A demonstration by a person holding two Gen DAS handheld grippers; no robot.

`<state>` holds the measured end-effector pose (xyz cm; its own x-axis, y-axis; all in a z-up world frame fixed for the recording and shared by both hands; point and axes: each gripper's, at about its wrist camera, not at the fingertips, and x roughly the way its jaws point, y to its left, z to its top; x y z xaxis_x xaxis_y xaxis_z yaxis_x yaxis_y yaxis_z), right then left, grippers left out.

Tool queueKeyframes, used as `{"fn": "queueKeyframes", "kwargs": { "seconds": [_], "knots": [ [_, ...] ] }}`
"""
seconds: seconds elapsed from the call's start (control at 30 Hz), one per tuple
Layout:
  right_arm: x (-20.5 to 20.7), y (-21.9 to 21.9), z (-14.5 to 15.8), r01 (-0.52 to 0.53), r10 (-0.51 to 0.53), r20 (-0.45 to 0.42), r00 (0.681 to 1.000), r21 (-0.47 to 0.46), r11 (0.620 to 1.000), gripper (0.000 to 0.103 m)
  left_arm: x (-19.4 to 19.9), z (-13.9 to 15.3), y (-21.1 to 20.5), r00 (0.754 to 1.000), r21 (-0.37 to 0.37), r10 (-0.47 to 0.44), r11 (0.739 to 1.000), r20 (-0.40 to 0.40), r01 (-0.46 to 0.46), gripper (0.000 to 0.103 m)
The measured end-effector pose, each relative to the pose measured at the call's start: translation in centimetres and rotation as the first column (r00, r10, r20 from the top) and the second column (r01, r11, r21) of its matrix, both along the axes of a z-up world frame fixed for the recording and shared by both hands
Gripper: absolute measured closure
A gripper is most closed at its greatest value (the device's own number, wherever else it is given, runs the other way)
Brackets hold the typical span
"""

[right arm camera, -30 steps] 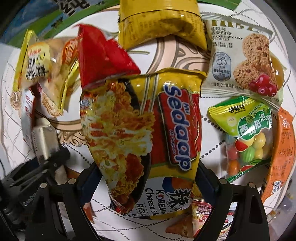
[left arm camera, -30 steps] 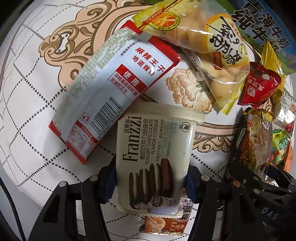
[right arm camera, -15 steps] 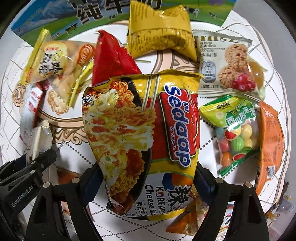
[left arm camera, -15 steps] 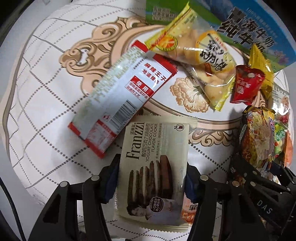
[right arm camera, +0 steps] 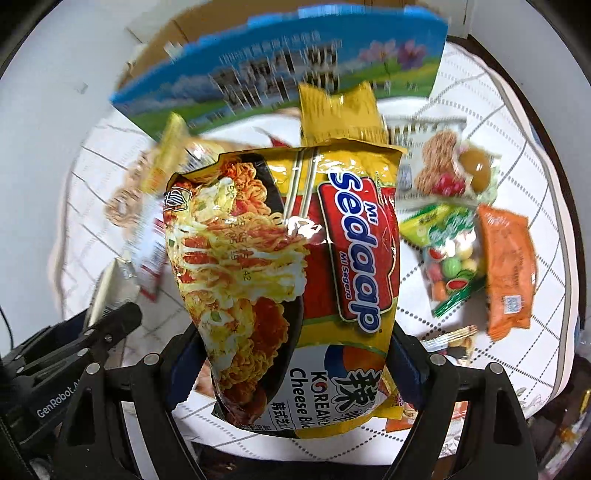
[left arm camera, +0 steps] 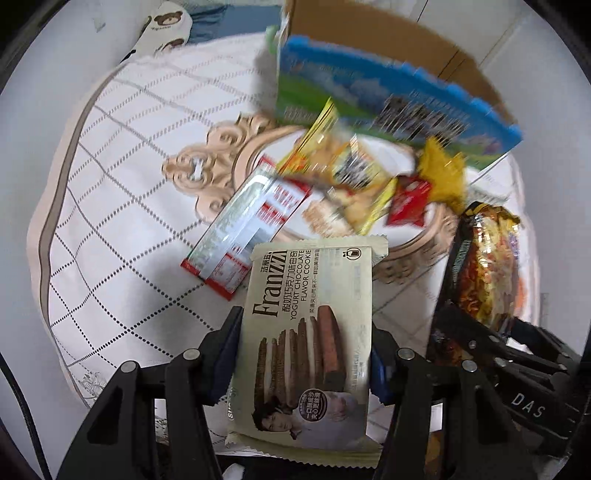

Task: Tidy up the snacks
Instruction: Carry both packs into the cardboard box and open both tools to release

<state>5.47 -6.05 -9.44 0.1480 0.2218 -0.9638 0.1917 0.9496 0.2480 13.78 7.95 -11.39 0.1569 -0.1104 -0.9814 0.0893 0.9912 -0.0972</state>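
My left gripper [left arm camera: 304, 354] is shut on a cream Franzzi cookie pack [left arm camera: 310, 332] and holds it well above the round table [left arm camera: 110, 206]. My right gripper [right arm camera: 295, 354] is shut on a yellow Mi Sedaap noodle packet [right arm camera: 291, 273], also lifted; that packet shows at the right of the left wrist view [left arm camera: 487, 266]. A blue and green milk carton box [left arm camera: 388, 107] stands at the table's far side, seen too in the right wrist view [right arm camera: 280, 62]. Loose snacks lie below.
On the table lie a red and white spicy strip pack [left arm camera: 247, 225], a yellow snack bag [left arm camera: 343, 170], a red packet [left arm camera: 410, 199], an oat cookie pack [right arm camera: 443, 166], a candy bag [right arm camera: 450, 258] and an orange pack [right arm camera: 509, 266]. A brown cardboard box [left arm camera: 369, 33] stands behind.
Both grippers have risen and pulled back with their packs. The table and its snacks look smaller and farther, and the box behind has come into view.
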Motion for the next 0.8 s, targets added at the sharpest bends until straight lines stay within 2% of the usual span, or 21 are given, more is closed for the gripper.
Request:
{"fn": "queueKeyframes", "kwargs": {
  "seconds": [0.2, 0.23, 0.37, 0.5, 0.67, 0.8],
  "knots": [
    [2.8, -2.7, 4.0, -0.017, 0.013, 0.061, 0.998, 0.074, 0.997, 0.015, 3.1, 5.0, -3.2, 0.998, -0.097, 0.026, 0.995, 0.056, -0.020, 0.048],
    [3.7, -3.2, 5.1, -0.018, 0.011, 0.072, 0.997, 0.085, 0.996, 0.015, 4.5, 4.6, -4.3, 0.997, -0.106, 0.032, 0.994, 0.064, -0.025, 0.048],
    [8.9, -5.8, 9.0, -0.024, 0.011, 0.129, 0.992, 0.103, 0.994, 0.015, 9.6, 7.0, -6.9, 0.996, -0.147, 0.040, 0.989, 0.085, -0.028, 0.048],
    [15.1, -7.9, 11.1, -0.027, 0.012, 0.162, 0.987, 0.087, 0.996, 0.015, 16.0, 8.0, -8.9, 0.994, -0.154, 0.056, 0.987, 0.095, -0.041, 0.048],
    [23.6, -8.8, 9.0, -0.014, 0.007, 0.123, 0.992, 0.063, 0.998, 0.015, 24.7, 6.2, -10.3, 0.996, -0.130, 0.071, 0.989, 0.044, -0.065, 0.048],
    [29.5, -9.0, 5.1, 0.004, -0.007, 0.061, 0.998, 0.052, 0.999, 0.015, 30.6, 2.7, -11.2, 0.996, -0.095, 0.081, 0.992, -0.033, -0.084, 0.047]
  ]
}}
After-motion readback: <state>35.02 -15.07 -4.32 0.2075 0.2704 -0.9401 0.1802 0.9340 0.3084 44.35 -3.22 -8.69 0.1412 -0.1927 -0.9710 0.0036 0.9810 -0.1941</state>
